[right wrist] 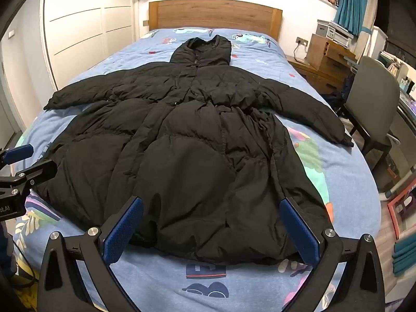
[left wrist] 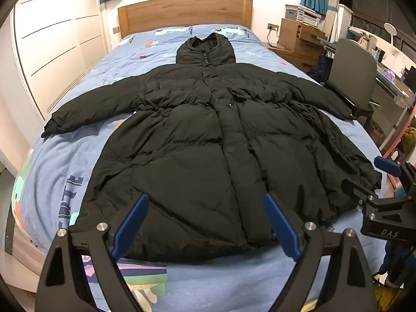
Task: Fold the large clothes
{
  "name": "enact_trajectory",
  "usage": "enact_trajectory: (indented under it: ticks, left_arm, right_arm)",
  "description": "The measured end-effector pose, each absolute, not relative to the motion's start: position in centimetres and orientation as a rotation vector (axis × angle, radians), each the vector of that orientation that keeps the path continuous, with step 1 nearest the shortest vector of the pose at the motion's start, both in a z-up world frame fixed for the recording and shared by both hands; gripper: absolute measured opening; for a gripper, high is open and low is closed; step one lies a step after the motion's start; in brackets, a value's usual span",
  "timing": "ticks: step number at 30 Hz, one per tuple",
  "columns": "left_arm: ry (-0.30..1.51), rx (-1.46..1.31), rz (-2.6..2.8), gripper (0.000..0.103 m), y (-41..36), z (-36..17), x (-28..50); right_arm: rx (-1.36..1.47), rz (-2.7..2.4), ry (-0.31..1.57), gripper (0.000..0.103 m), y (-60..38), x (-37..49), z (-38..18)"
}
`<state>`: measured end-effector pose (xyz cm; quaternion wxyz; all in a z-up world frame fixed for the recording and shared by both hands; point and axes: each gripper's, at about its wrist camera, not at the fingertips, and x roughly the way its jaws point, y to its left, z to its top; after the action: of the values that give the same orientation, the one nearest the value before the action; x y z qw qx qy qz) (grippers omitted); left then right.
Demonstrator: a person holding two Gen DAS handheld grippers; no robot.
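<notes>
A long black puffer coat [left wrist: 208, 140] lies spread flat on the bed, front up, hood toward the headboard and both sleeves stretched out to the sides. My left gripper [left wrist: 205, 202] hovers open above the coat's hem, blue pads wide apart with nothing between them. The right gripper [left wrist: 364, 179] shows at the right edge of that view, beside the coat's hem corner. In the right wrist view the same coat [right wrist: 192, 150] fills the middle, and my right gripper [right wrist: 212, 205] hangs open over the hem. The left gripper [right wrist: 28, 160] pokes in at the left edge.
The bed has a blue patterned cover [left wrist: 65, 161] and a wooden headboard [left wrist: 184, 13]. A grey chair [right wrist: 374, 96] and wooden drawers [right wrist: 327, 54] stand to the right of the bed. White wardrobe doors [left wrist: 52, 39] line the left wall.
</notes>
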<state>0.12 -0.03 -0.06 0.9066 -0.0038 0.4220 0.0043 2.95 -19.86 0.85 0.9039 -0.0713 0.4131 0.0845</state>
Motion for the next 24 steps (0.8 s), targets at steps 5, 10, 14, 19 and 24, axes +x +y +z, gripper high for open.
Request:
enact_trajectory:
  ticks: [5, 10, 14, 19, 24]
  left_arm:
    - [0.873, -0.011, 0.005, 0.090, -0.43, 0.04, 0.17]
    - [0.872, -0.015, -0.010, 0.090, -0.45, -0.24, 0.07]
    - [0.883, -0.023, -0.017, 0.090, -0.42, -0.55, 0.20]
    - [0.880, -0.021, -0.018, 0.090, -0.59, -0.71, 0.11]
    - [0.873, -0.013, -0.020, 0.090, -0.92, -0.87, -0.05]
  right_arm:
    - [-0.144, 0.171, 0.854, 0.103, -19.90, 3.03, 0.85]
    - [-0.139, 0.170, 0.856, 0.103, -20.48, 3.02, 0.78]
    - [-0.135, 0.171, 0.858, 0.103, -20.55, 3.20, 0.75]
    - [-0.134, 0.168, 0.862, 0.103, -20.56, 3.27, 0.57]
    - [-0.136, 0.169, 0.864, 0.103, -20.67, 3.25, 0.43]
